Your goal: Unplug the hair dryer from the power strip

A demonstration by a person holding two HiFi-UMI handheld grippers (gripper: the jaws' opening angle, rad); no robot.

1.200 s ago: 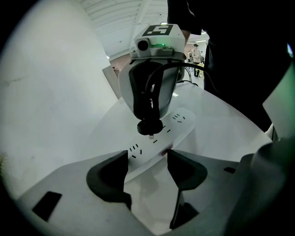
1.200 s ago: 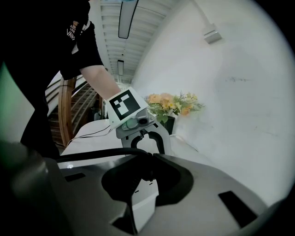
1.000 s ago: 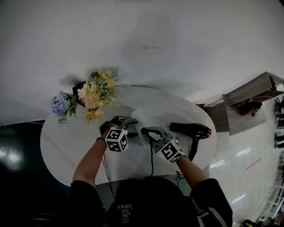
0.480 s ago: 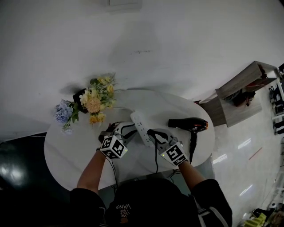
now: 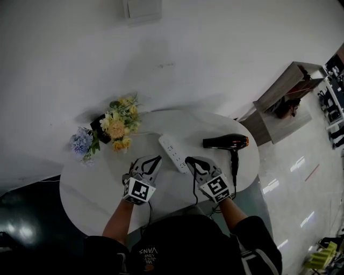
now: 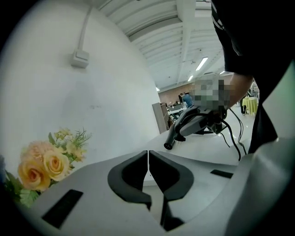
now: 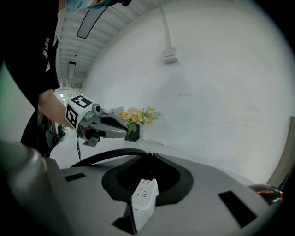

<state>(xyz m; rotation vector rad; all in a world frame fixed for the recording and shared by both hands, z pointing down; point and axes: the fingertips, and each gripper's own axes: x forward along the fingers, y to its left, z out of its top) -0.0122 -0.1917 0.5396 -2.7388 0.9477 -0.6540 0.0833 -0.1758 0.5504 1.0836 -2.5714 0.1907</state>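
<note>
The white power strip (image 5: 173, 152) lies on the round white table (image 5: 88, 185), and it also shows low in the right gripper view, power strip (image 7: 143, 199), under the jaws. The black hair dryer (image 5: 226, 142) rests to its right. My right gripper (image 5: 188, 160) hovers just short of the strip, shut on the dryer's black plug. The cord (image 5: 195, 189) trails from it back over the table edge, seen too as the cord (image 7: 108, 156) arcing left. My left gripper (image 5: 156, 159) hangs left of the strip with its jaws closed together on nothing; the same left gripper (image 6: 148, 162) shows its pads touching.
A bunch of yellow and blue flowers (image 5: 110, 129) stands at the table's far left. A wooden shelf unit (image 5: 279, 102) sits on the floor to the right. The white wall (image 5: 215, 48) runs behind the table, with a small box (image 5: 142, 8) mounted on it.
Both grippers lifted and drew back from the power strip toward the person. The left jaws let go of the strip and closed. The right gripper kept its grip on the plug.
</note>
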